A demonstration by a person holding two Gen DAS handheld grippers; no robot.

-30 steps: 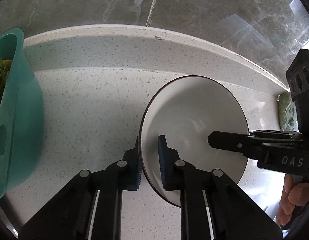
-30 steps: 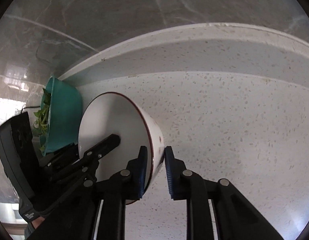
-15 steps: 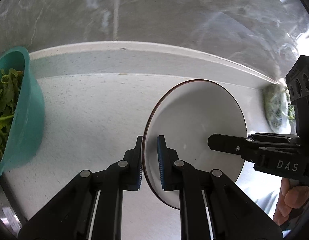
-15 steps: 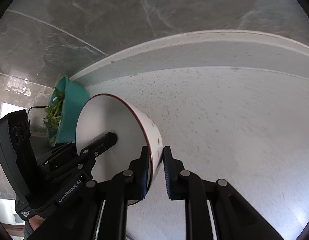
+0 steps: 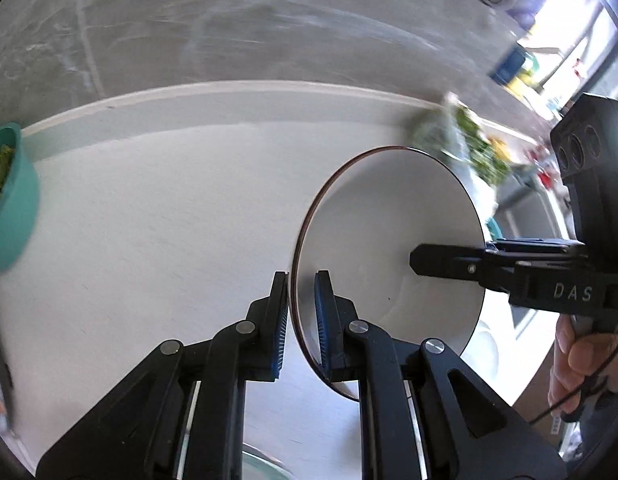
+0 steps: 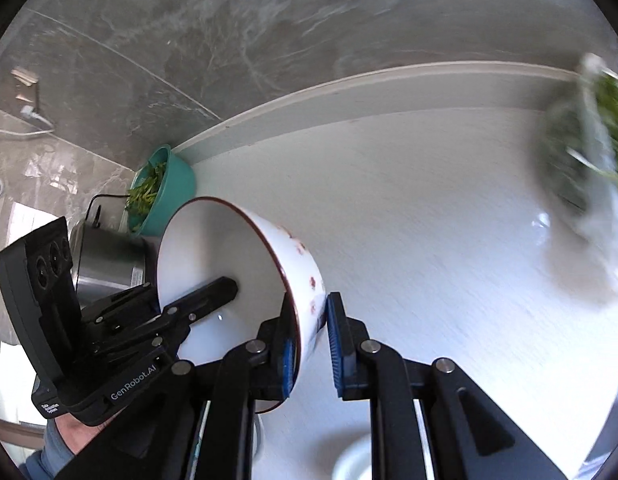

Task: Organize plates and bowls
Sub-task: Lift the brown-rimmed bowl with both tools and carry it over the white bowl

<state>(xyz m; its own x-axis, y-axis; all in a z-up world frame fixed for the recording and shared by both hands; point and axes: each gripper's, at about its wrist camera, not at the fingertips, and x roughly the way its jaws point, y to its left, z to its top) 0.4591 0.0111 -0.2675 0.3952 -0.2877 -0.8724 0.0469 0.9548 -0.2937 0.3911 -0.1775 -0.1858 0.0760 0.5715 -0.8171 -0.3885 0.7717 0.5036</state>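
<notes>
Got the white bowl (image 5: 389, 240) pinched from both sides right now. My left gripper (image 5: 301, 320) is clamped almost shut on the near-left part of the rim, one blue pad inside the bowl and one outside. My right gripper (image 6: 311, 340) has the opposite rim the same way, nearly closed, with the bowl wall squeezed between its pads. So the bowl hangs between the two grippers, tipped on its side with the dark red rim line and little red flower marks showing, up off the pale speckled counter (image 5: 169, 220).

Compared with a second ago, the grip is the same, but the whole view slid: the teal bowl of greens (image 5: 9, 200) is smaller and further off at the left edge, and a bag of leafy greens (image 6: 589, 148) has come into sight on the right. Background is pretty blurred.
</notes>
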